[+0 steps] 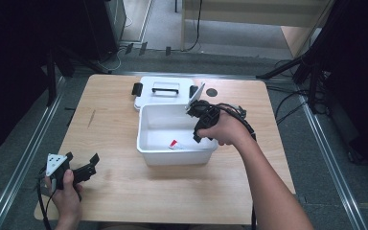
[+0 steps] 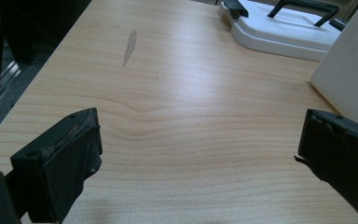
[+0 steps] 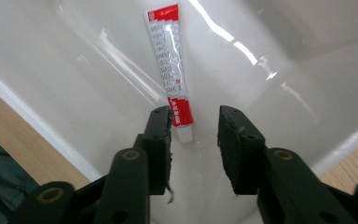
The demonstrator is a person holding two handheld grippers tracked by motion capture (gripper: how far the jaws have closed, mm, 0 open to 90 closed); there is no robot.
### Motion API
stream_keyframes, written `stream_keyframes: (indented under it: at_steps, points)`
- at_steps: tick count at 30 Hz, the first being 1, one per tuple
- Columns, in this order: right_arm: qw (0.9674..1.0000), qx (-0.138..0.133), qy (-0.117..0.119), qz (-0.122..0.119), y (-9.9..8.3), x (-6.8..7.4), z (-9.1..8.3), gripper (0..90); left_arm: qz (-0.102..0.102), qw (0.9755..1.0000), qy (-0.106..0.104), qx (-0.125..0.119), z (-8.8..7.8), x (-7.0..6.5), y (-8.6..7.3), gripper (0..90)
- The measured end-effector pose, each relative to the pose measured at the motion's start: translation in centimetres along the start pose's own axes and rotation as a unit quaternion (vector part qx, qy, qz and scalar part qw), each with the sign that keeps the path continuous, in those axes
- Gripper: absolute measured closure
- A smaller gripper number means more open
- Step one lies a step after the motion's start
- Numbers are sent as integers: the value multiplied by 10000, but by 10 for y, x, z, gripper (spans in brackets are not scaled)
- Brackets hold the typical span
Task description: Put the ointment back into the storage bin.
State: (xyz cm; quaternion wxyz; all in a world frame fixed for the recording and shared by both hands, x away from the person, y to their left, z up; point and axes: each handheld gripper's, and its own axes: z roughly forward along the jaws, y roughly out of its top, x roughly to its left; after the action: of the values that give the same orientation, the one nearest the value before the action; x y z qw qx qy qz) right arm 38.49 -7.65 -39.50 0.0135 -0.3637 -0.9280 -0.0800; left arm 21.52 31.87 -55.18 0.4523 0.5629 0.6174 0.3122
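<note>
Pale wood worktop [image 1: 124, 191] on dark grey floor, metal rails along both sides, tripod legs at the far right. Near the middle, a white plastic box [image 1: 146, 139], open at the top; behind it, at the far edge, a white lid [image 1: 146, 93] with a black handle [image 1: 165, 89] and black clips, flat on the wood.

Inside the box, against the near wall, a small tube [image 1: 174, 144] (white body, red bands at both ends, white cap), flat on the glossy floor. In the right gripper view, tube [image 3: 168, 65] just beyond the pad tips, cap end toward them, untouched.

Right gripper [image 1: 197, 136] over the box's right half, pointing down into it, held from the right by a hand [image 1: 226, 129]. Jaws parted a little, nothing between them, the tube released.

Left gripper [image 1: 94, 164] at the near left corner of the worktop, well apart from the box, held low by the other hand [image 1: 64, 189]. Jaws spread wide, bare wood between them, grasping nothing.
</note>
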Motion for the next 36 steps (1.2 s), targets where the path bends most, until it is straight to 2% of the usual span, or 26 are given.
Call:
stream_keyframes:
  at_steps: [3,5,6,7,8,10,11,12,13,15,21,22,25,30,31,33,34,35,36]
  points:
    - [9999,-129,4,75,-1,-2,-7,570,11,10000,-1,-1,0,0,0,4]
    - [9993,-331,6,165,-5,-4,-16,435,12,10000,1,-2,0,0,0,4]
    - [9993,-331,6,165,-5,-4,-16,435,12,10000,1,-2,0,0,0,4]
    - [9991,-371,5,193,-6,-5,-19,381,13,10000,1,2,0,0,0,4]
    - [9988,-389,-25,287,-9,-5,-23,244,17,10000,4,12,0,0,0,4]
    - [9988,-412,-77,253,-12,-8,-27,115,16,10000,6,9,0,0,0,4]
    - [9988,-412,-77,253,-12,-8,-27,115,16,10000,6,9,0,0,0,4]
    - [9978,-548,-245,268,-16,-8,-31,84,16,10000,4,3,0,0,0,4]
    - [9974,-584,-312,287,-17,-8,-32,53,17,10000,4,2,0,0,0,4]
    - [9967,-625,-365,361,-18,-9,-34,18,20,10000,6,-1,0,0,0,4]
    - [9936,-867,-488,532,-29,-11,-42,0,19,10000,11,-3,0,0,0,4]
    - [9917,-968,-609,596,-34,-12,-42,0,26,10000,13,-1,0,-1,0,4]
    - [9900,-1066,-673,640,-38,-15,-41,0,22,10000,9,4,0,-1,0,4]
    - [9824,-1438,-784,895,-56,-24,-39,0,24,10000,12,12,0,-1,0,4]
    - [9824,-1438,-784,895,-56,-24,-39,0,24,10000,12,12,0,-1,0,4]
    - [9795,-1574,-785,980,-64,-28,-38,0,31,10000,6,12,0,-1,0,4]
    - [9767,-1697,-795,1046,-71,-32,-36,0,31,10000,1,21,0,-1,0,4]
    - [9767,-1697,-795,1046,-71,-32,-36,0,31,10000,1,21,0,-1,0,4]
    - [9752,-1762,-795,1077,-74,-34,-35,0,31,10000,1,23,0,-1,0,4]
